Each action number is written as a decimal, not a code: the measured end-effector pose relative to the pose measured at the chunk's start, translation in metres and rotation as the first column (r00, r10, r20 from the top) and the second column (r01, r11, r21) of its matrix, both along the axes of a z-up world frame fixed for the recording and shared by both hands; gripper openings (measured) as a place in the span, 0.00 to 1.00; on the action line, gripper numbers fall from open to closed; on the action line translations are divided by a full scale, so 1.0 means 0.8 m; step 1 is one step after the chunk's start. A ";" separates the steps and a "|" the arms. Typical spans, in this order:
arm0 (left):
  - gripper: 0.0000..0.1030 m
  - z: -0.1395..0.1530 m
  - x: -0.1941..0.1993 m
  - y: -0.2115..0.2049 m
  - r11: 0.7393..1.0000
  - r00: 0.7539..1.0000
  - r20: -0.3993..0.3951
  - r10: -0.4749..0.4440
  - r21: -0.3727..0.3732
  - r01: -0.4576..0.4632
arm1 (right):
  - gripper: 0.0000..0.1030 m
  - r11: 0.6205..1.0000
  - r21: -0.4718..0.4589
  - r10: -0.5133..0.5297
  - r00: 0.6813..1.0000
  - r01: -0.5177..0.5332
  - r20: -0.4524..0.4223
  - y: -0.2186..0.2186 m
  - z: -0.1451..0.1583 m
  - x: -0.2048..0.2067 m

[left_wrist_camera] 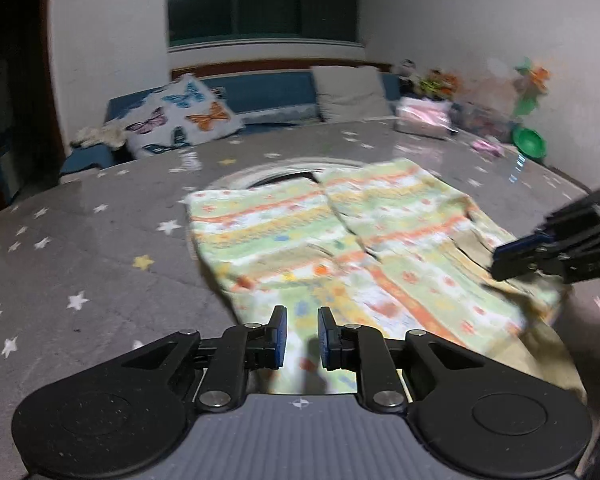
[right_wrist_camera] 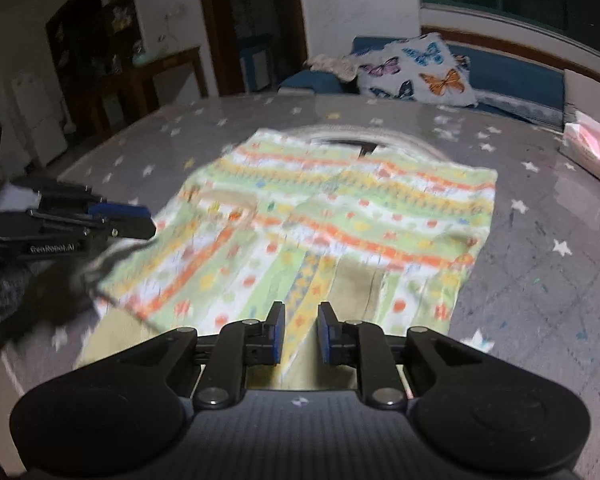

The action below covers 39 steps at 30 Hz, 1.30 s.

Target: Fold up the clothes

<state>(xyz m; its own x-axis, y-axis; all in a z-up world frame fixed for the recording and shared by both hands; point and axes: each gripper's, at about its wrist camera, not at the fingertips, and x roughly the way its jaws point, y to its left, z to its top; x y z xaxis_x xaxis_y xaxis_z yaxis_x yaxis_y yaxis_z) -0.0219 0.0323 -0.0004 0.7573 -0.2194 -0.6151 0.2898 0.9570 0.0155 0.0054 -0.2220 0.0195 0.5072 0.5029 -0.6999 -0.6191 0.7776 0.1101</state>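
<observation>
A green, orange and yellow patterned garment (left_wrist_camera: 340, 248) lies spread on the grey star-print table; it also shows in the right wrist view (right_wrist_camera: 332, 220). Its near hem hangs toward the table's front edge. My left gripper (left_wrist_camera: 302, 334) is open, hovering just above the garment's near left part, holding nothing. My right gripper (right_wrist_camera: 302, 332) is open above the near right hem, holding nothing. Each gripper shows in the other's view: the right one (left_wrist_camera: 540, 256) over the garment's right edge, the left one (right_wrist_camera: 112, 220) over its left edge.
The table (left_wrist_camera: 80, 264) is covered with a glossy grey star cloth. A pink tissue pack (left_wrist_camera: 422, 118) and a green bowl (left_wrist_camera: 530, 142) stand at the back right. A blue sofa with a butterfly cushion (left_wrist_camera: 180, 116) lies behind. A dark cabinet (right_wrist_camera: 100, 52) stands at the left.
</observation>
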 end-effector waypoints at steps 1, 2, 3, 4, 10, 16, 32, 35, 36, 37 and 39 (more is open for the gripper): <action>0.18 -0.004 -0.003 -0.003 1.000 1.000 -0.009 -0.011 0.017 0.011 | 0.17 1.000 -0.013 0.008 1.000 -0.008 -0.005 0.000 -0.003 -0.003; 0.18 -0.008 -0.006 -0.004 0.999 1.000 -0.014 -0.018 0.035 0.019 | 0.17 1.000 -0.021 0.009 1.000 -0.009 -0.008 -0.002 -0.005 -0.006; 0.18 -0.011 -0.010 -0.005 0.999 1.000 -0.012 -0.023 0.047 0.023 | 0.17 1.000 -0.024 0.010 1.000 -0.010 -0.008 -0.005 -0.004 -0.009; 0.18 -0.012 -0.014 -0.004 0.998 1.000 -0.011 -0.024 0.055 0.025 | 0.17 1.000 -0.026 0.008 1.000 -0.008 -0.007 -0.008 -0.002 -0.012; 0.20 -0.007 -0.036 -0.005 0.990 0.997 -0.006 -0.072 0.118 0.073 | 0.17 0.999 -0.035 0.018 1.000 -0.018 -0.022 -0.019 -0.003 -0.024; 0.44 -0.003 -0.078 -0.031 0.948 0.974 0.041 -0.224 0.241 0.208 | 0.18 0.998 -0.052 0.046 0.999 -0.046 -0.017 -0.021 -0.001 -0.035; 0.22 -0.013 -0.093 -0.094 0.854 0.866 0.148 -0.477 0.313 0.416 | 0.34 0.983 -0.112 0.149 0.988 -0.144 0.035 -0.025 0.019 -0.052; 0.09 0.003 -0.072 -0.085 0.902 0.899 0.143 -0.415 0.194 0.386 | 0.40 0.977 -0.130 0.176 0.983 -0.169 0.046 -0.028 0.022 -0.056; 0.09 0.009 -0.063 -0.080 0.918 0.911 0.139 -0.389 0.149 0.369 | 0.40 0.975 -0.135 0.186 0.981 -0.177 0.050 -0.029 0.023 -0.057; 0.09 0.014 -0.056 -0.075 0.930 0.922 0.134 -0.364 0.109 0.352 | 0.41 0.972 -0.141 0.195 0.979 -0.186 0.054 -0.030 0.024 -0.058; 0.08 0.025 -0.039 -0.065 0.947 0.940 0.118 -0.320 0.029 0.319 | 0.46 0.967 -0.152 0.213 0.975 -0.202 0.061 -0.031 0.027 -0.061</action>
<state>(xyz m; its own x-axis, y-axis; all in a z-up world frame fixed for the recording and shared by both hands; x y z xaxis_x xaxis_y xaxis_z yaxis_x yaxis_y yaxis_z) -0.0531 -0.0199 0.0194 0.7162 -0.4568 -0.5276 0.5758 0.8140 0.0768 -0.0432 -0.2472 0.0408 0.4570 0.4995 -0.7359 -0.7709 0.6352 -0.0476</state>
